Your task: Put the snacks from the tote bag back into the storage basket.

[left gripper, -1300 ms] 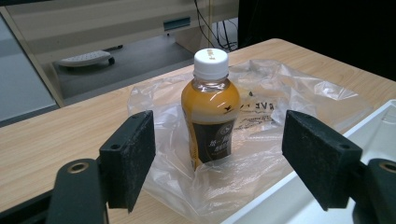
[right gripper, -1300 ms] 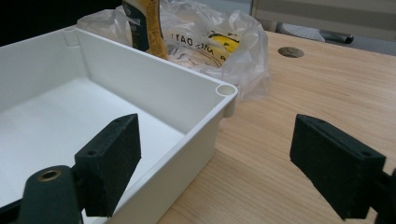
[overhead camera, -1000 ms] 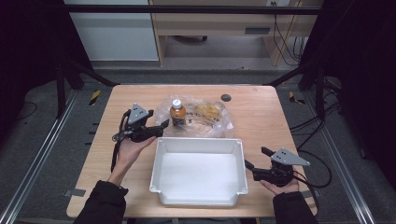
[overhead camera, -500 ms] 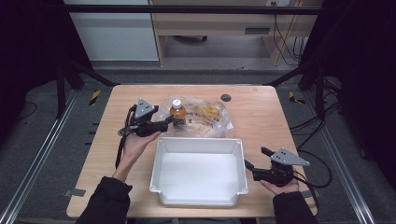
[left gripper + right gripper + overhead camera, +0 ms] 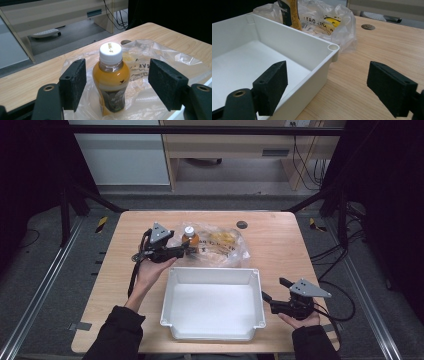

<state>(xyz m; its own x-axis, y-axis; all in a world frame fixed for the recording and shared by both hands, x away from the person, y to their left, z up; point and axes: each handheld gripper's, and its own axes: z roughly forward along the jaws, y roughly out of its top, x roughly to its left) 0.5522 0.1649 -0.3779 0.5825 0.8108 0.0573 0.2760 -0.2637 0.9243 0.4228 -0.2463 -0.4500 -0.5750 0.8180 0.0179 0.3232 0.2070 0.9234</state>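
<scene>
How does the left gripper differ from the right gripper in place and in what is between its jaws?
The left gripper is at the far side of the white bin, while the right gripper is at the bin's right wall. The left gripper has the orange bottle between its jaws, which have just been closing without touching it; the right gripper straddles the bin's wall. Both are open, each held in one hand.

In the left gripper view the bottle is cut off at the bottom edge, so its base is not seen, and the label print is too blurred to read. In the right gripper view the top edge cuts the bottle, and the bag hides its contents. The tray runs out at the left edge.
</scene>
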